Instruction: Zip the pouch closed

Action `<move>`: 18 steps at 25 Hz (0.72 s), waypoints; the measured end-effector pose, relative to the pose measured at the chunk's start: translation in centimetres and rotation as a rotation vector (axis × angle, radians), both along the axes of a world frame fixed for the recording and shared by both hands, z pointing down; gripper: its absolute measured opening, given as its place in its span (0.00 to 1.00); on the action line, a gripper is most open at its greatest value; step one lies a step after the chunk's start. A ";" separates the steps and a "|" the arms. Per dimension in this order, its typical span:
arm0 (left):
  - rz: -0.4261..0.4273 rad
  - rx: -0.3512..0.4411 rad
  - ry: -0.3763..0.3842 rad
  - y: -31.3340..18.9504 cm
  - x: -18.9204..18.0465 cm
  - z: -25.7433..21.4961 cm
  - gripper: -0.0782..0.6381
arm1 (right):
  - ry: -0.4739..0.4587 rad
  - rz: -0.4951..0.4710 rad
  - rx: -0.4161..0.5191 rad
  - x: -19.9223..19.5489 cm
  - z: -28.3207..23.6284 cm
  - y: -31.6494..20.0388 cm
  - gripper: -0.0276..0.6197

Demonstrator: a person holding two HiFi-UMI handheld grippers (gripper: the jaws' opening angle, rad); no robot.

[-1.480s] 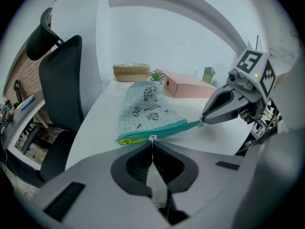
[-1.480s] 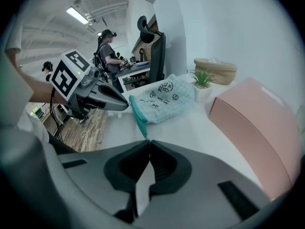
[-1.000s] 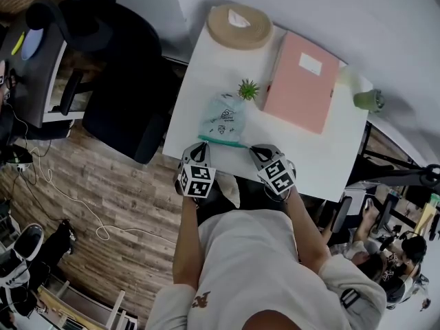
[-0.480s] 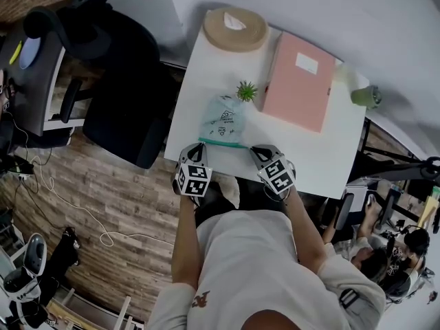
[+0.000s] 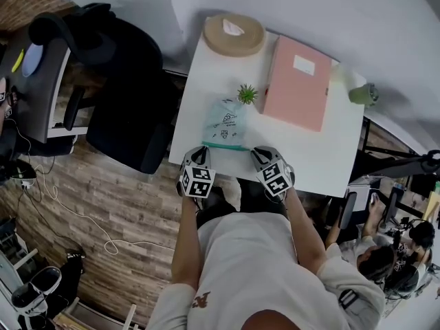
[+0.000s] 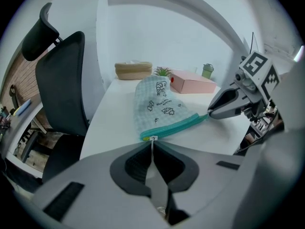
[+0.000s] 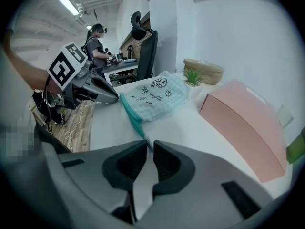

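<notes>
Pouch (image 5: 223, 124) print and pink box (image 5: 295, 88) label are illegible.

The pouch (image 5: 224, 121) is a pale mint check printed with small dark doodles, edged by a teal zip band (image 5: 221, 145). The tabletop (image 5: 199, 67) is white. At the pouch's one o'clock is a green spiky plant (image 5: 247, 93), at two a salmon-pink box file (image 5: 297, 82), and at twelve a tan round basket (image 5: 234, 34).
</notes>
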State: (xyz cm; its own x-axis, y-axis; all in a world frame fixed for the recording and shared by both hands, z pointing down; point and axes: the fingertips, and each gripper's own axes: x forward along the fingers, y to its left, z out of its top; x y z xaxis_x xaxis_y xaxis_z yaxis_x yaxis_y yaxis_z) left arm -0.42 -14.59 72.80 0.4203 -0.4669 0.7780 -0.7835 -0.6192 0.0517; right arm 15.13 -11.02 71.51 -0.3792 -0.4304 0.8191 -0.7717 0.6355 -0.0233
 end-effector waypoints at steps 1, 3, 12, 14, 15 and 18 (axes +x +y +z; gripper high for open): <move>0.003 0.004 0.002 0.0 -0.1 -0.2 0.12 | 0.002 0.007 0.000 0.0 -0.1 0.1 0.12; 0.011 0.015 0.012 0.1 -0.1 -0.5 0.15 | 0.003 0.028 0.011 0.0 -0.4 0.2 0.17; 0.023 0.199 0.169 -1.1 0.1 -8.0 0.32 | -0.086 0.187 0.253 -1.1 -7.1 -1.0 0.28; 0.032 0.264 0.192 -1.5 0.2 -10.5 0.35 | -0.110 0.218 0.326 -1.4 -9.4 -1.4 0.30; 0.038 0.293 0.198 -1.6 0.2 -11.6 0.36 | -0.119 0.232 0.356 -1.5 -10.5 -1.5 0.30; 0.053 0.373 0.225 -1.6 0.2 -14.7 0.39 | -0.137 0.266 0.439 -2.0 -13.6 -1.4 0.33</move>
